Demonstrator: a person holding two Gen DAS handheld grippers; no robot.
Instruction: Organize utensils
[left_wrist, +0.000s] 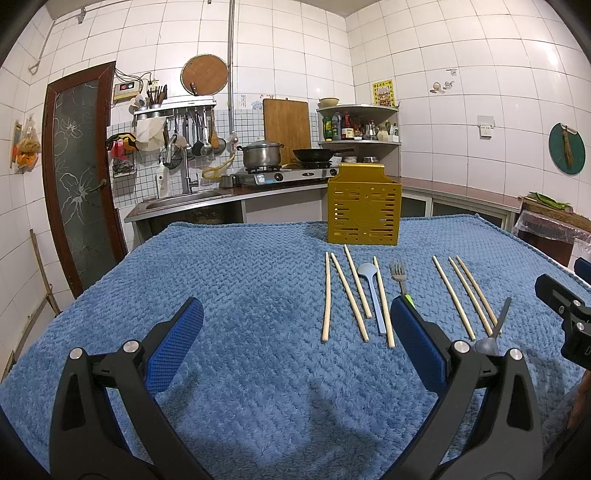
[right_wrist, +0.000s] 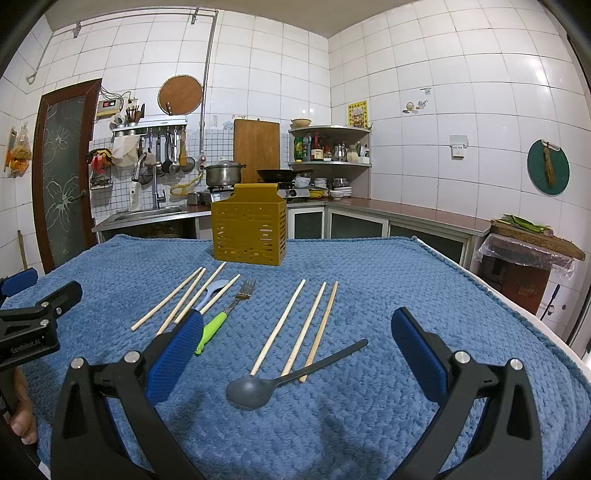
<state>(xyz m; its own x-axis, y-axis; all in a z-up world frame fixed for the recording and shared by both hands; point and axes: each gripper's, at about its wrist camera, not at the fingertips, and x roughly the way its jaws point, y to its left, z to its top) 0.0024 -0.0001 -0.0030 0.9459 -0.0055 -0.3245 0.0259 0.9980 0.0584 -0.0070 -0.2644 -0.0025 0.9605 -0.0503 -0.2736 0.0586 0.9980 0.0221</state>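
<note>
Our right gripper (right_wrist: 297, 347) hangs spread and empty right over the dark grey spoon (right_wrist: 280, 380), whose handle runs up and right toward the yellow slotted holder (right_wrist: 248, 230) far across the blue towel (right_wrist: 406, 280). Our left gripper (left_wrist: 295, 339), also spread, sits left of the chopsticks (left_wrist: 347, 295), so we judge the right nearer

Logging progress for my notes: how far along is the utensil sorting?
Nothing looks done: no utensil pokes out of the yellow holder. Nothing is in hand: the left gripper and right gripper are open above the blue cloth. Left: seven chopsticks, the fork, the blue spoon and the dark spoon.
</note>
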